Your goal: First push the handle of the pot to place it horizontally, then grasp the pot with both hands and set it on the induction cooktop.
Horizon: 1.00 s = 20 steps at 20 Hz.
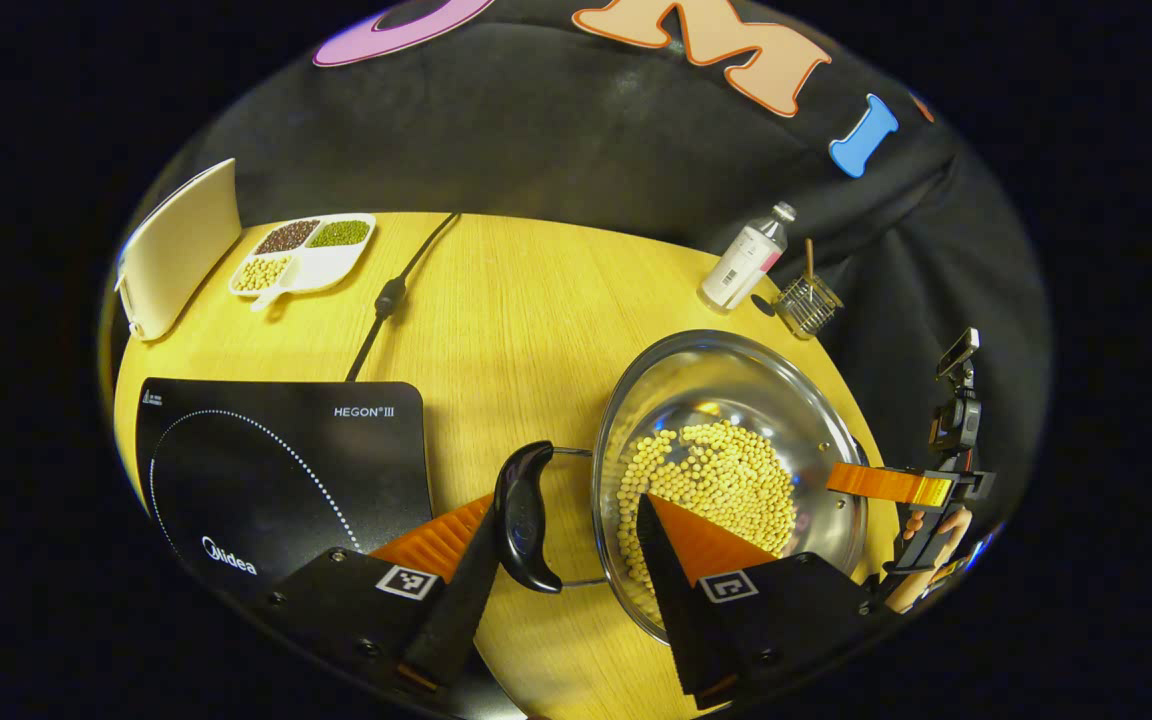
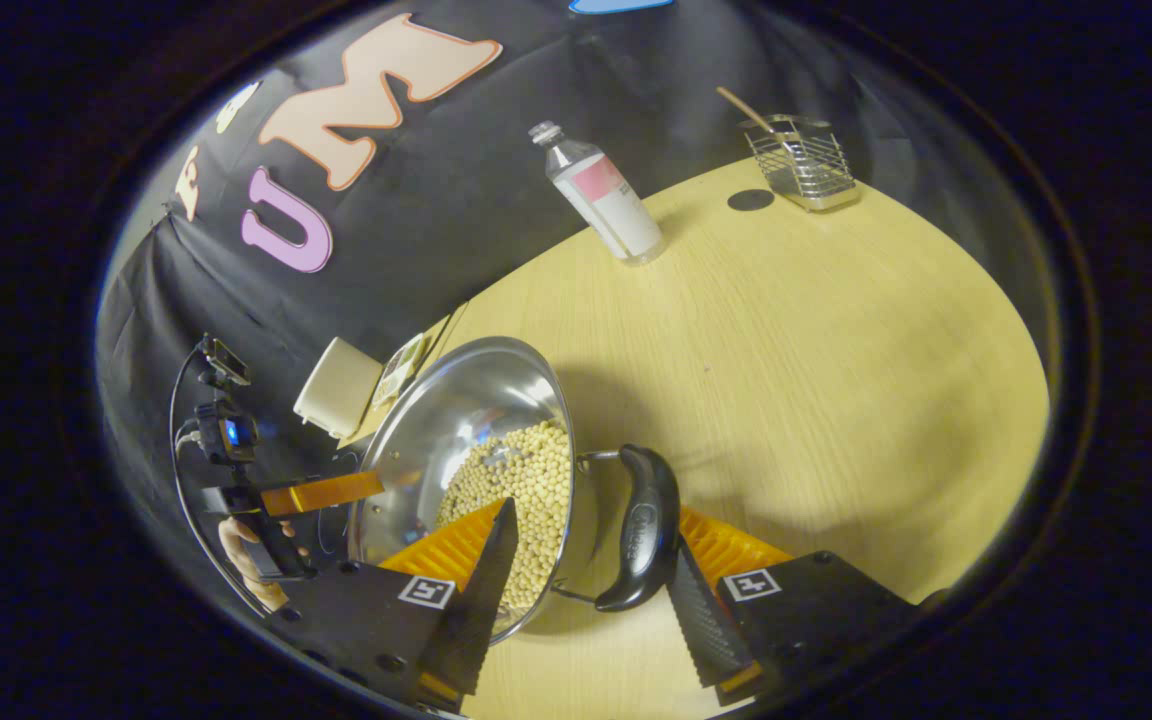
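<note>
A steel pot (image 1: 736, 390) holding soybeans (image 1: 716, 480) stands on the wooden table, right of the black induction cooktop (image 1: 276, 470). My left gripper (image 1: 568, 500) is open and straddles the pot's near side. One finger is outside the black handle (image 1: 526, 515); the other is inside the pot over the beans. In the right gripper view, my right gripper (image 2: 596, 525) is open too, straddling the opposite black handle (image 2: 641, 525) and the rim of the pot (image 2: 456, 400). Both handles lie level. The right gripper's orange finger (image 1: 886, 485) shows at the pot's far rim.
The cooktop's cord (image 1: 391, 295) runs to the table's back. A divided dish of beans (image 1: 306, 255) and a white stand (image 1: 181, 245) sit back left. A bottle (image 1: 744, 262) and a wire basket (image 1: 808, 303) stand behind the pot, near the table edge.
</note>
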Each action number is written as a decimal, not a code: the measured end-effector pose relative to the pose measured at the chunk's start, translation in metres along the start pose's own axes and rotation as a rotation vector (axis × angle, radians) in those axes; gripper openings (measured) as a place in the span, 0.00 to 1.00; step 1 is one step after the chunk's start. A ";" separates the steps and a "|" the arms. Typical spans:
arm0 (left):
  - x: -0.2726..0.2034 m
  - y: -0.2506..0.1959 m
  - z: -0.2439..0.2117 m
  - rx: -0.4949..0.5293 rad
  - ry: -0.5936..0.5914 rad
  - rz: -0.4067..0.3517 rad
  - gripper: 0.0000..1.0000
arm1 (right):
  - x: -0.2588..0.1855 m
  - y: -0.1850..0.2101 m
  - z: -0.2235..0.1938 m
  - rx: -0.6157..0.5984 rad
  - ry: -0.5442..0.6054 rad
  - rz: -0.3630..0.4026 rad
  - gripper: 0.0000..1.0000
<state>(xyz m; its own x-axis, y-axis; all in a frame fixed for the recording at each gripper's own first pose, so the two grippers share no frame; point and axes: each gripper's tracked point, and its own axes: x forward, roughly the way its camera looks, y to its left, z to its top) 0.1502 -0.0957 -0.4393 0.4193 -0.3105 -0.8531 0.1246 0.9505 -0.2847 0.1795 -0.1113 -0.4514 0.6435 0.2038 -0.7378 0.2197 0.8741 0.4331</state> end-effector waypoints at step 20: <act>-0.001 0.012 0.009 0.003 0.028 0.068 0.55 | -0.034 0.011 -0.015 0.031 -0.047 -0.076 0.51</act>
<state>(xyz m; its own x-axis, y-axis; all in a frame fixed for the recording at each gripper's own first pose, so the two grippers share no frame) 0.1590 -0.0835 -0.4382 0.4014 -0.2454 -0.8824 0.0998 0.9694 -0.2242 0.1489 -0.1024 -0.4293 0.6576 0.1154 -0.7445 0.2917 0.8721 0.3929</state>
